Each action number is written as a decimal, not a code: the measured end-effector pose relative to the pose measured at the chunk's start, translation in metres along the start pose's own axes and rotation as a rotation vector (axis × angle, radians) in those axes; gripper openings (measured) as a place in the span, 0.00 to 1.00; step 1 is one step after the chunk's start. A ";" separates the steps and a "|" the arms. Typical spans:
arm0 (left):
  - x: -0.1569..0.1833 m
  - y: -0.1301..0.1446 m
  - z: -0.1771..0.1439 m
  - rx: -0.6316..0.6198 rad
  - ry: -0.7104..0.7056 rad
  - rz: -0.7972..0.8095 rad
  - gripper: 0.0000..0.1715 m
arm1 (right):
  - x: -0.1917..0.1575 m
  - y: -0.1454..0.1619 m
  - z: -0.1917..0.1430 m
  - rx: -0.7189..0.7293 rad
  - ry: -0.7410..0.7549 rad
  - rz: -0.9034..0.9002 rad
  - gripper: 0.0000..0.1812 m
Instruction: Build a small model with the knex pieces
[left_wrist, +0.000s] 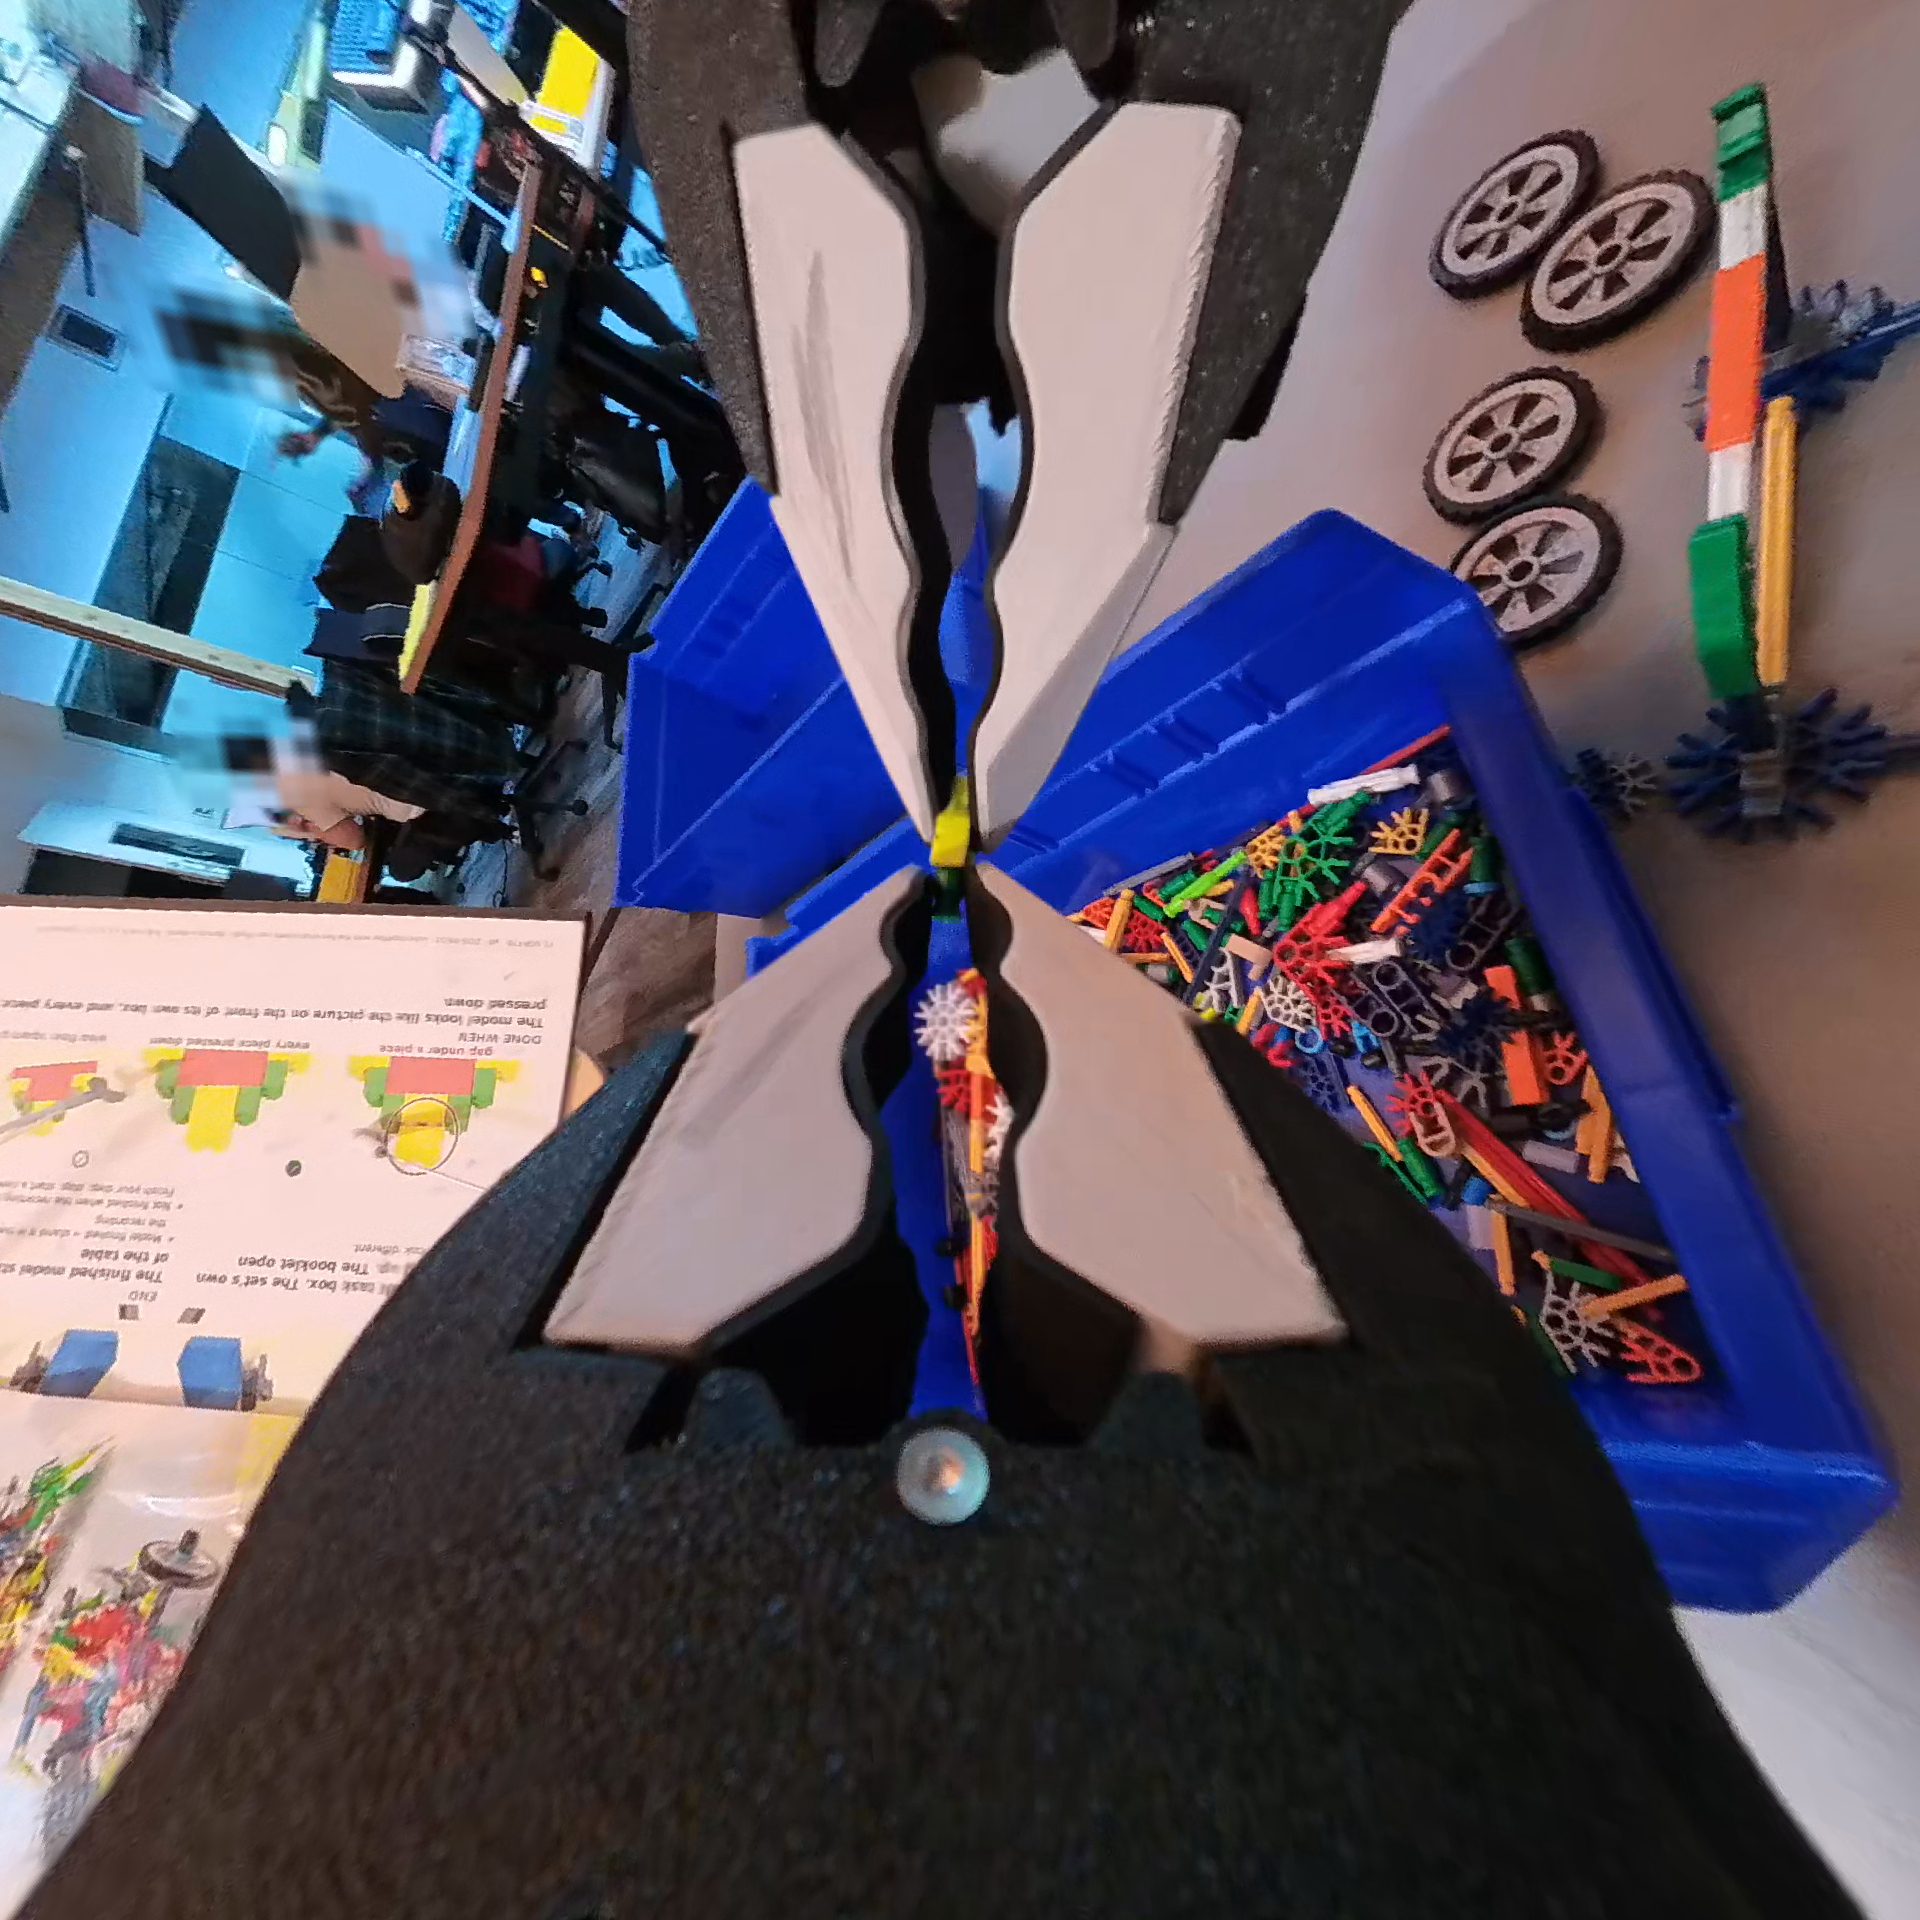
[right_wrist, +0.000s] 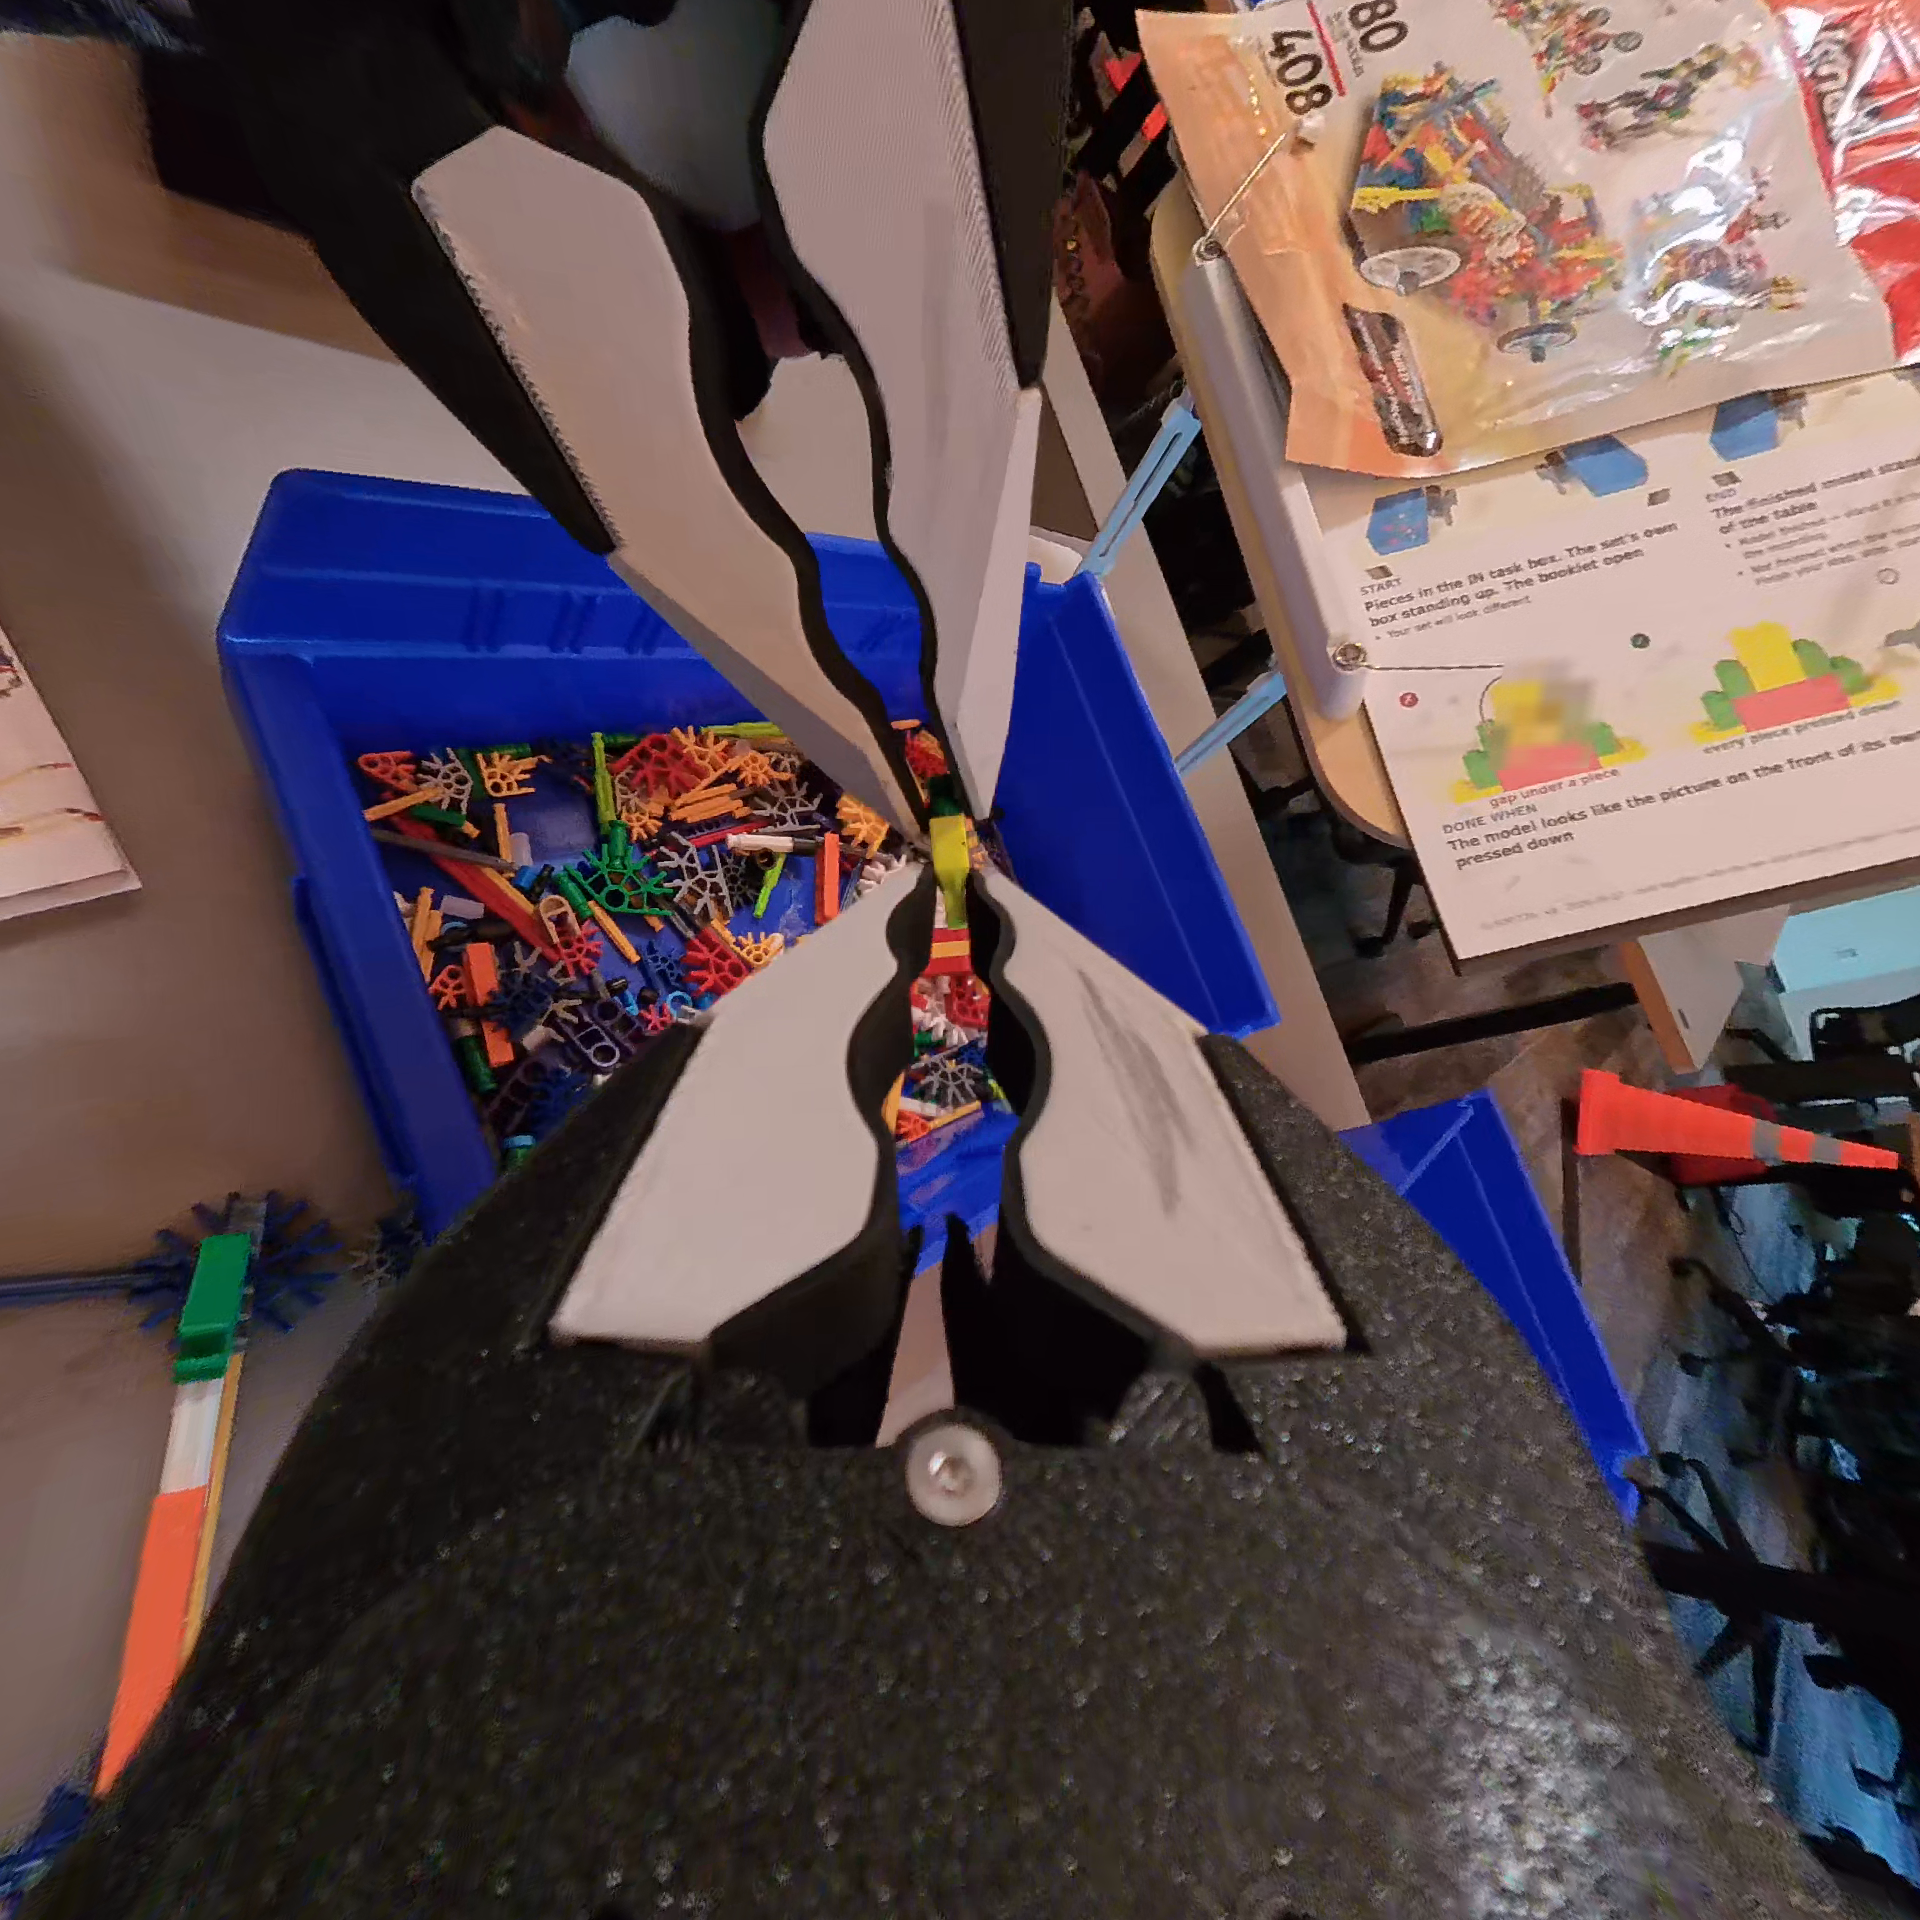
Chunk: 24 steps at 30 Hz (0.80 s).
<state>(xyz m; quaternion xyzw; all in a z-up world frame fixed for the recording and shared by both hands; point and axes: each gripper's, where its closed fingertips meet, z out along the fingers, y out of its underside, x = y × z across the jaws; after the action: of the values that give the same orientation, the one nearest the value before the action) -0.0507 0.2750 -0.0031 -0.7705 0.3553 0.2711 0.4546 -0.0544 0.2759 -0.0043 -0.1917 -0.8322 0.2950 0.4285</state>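
The left gripper (left_wrist: 948, 883) and the right gripper (right_wrist: 940, 883) meet tip to tip above the blue bin (left_wrist: 1621, 935). Each has its jaws pinched nearly together on one end of a small yellow-green piece (left_wrist: 951, 826), which spans the short gap between the two sets of tips. In the right wrist view the same piece (right_wrist: 948, 857) sits just ahead of that gripper's tips, with a dark green bit joined to its far end where the other gripper has hold. Gripped from both ends like this, the piece is probably being pushed together or pulled apart, though the joint itself is too small to read.

Directly below the grippers the bin holds a loose heap of coloured rods and connectors (left_wrist: 1382, 987), so anything dropped would likely land back among them. A second blue bin (right_wrist: 1496, 1278) stands to the right of the right gripper.

To the right of the left gripper, on the worktop (left_wrist: 1558, 83) beyond the bin, four grey wheels (left_wrist: 1522, 374) lie flat in a row. Beside them lies a part-built frame (left_wrist: 1745, 416) of green, white and orange bars with dark blue connectors, set clear of the bin. To the left of the left gripper an instruction sheet (left_wrist: 281, 1091) is propped up, facing the work.
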 end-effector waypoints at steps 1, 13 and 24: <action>-0.002 -0.001 0.000 0.007 -0.012 -0.005 0.03 | 0.001 -0.001 -0.001 0.004 0.005 0.001 0.02; -0.018 -0.002 0.004 -0.018 -0.116 -0.114 0.03 | 0.018 -0.003 0.001 0.019 0.151 0.115 0.01; -0.036 0.003 0.010 -0.010 -0.245 -0.294 0.02 | 0.035 -0.003 0.009 0.032 0.282 0.268 0.00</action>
<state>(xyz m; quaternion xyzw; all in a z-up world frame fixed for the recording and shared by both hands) -0.0756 0.2944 0.0178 -0.7776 0.1795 0.2952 0.5254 -0.0820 0.2906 0.0148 -0.3335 -0.7261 0.3327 0.5008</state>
